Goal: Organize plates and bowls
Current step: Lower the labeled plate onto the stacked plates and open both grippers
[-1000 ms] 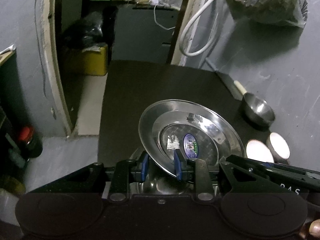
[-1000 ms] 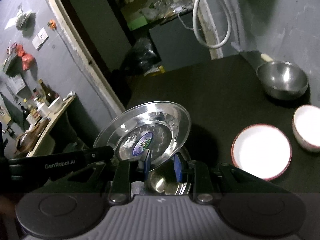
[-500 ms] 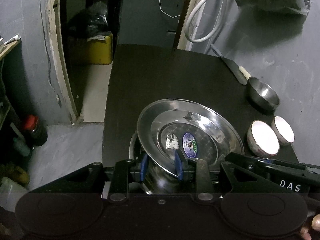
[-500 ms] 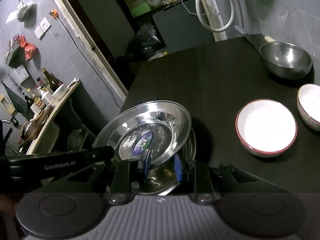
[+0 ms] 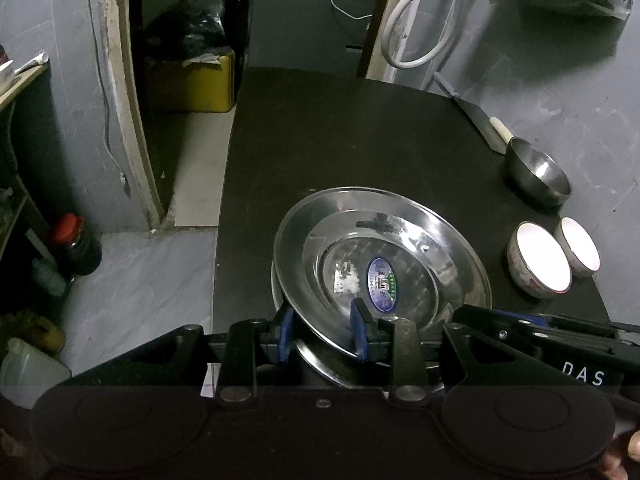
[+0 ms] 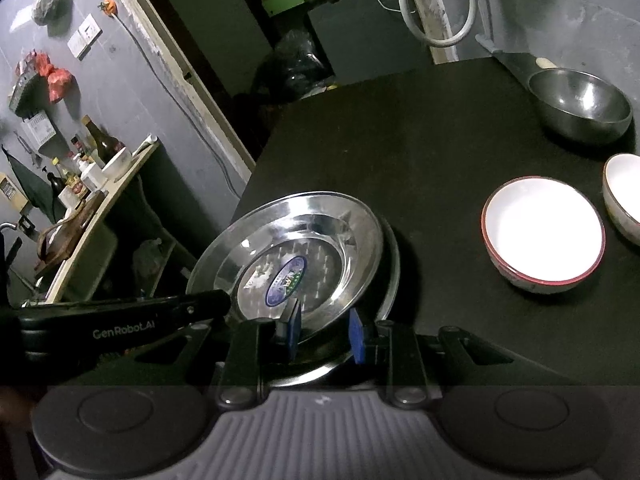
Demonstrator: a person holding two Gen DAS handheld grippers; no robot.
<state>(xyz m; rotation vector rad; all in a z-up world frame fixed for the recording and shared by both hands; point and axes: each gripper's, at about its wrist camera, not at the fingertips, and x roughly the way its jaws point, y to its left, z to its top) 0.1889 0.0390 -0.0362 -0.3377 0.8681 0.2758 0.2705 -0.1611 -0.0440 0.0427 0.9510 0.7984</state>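
At the near left edge of the dark table (image 5: 360, 128), the left gripper (image 5: 322, 334) pinches the near rim of a steel plate (image 5: 400, 240) between its blue pads (image 5: 358, 334), one pad above the rim and one below. The plate carries an oval blue sticker (image 5: 382, 283) in its centre and sits tilted, with its far edge raised. Under it a second steel plate (image 5: 320, 356) shows along the left and near sides; whether the two touch cannot be told.

In the right wrist view, the right gripper (image 6: 324, 334) closes its blue pads (image 6: 356, 338) on the same upper plate (image 6: 320, 224) at its near rim, beside the left gripper's black body (image 6: 120, 320).

Further right on the table stand two white bowls: a red-rimmed bowl (image 6: 543, 232) and, just beside it, a smaller white bowl (image 6: 624, 196) cut by the frame edge. Behind them, near the grey wall, rests a steel bowl (image 6: 580, 104), with a knife (image 5: 480, 120) lying beyond it.
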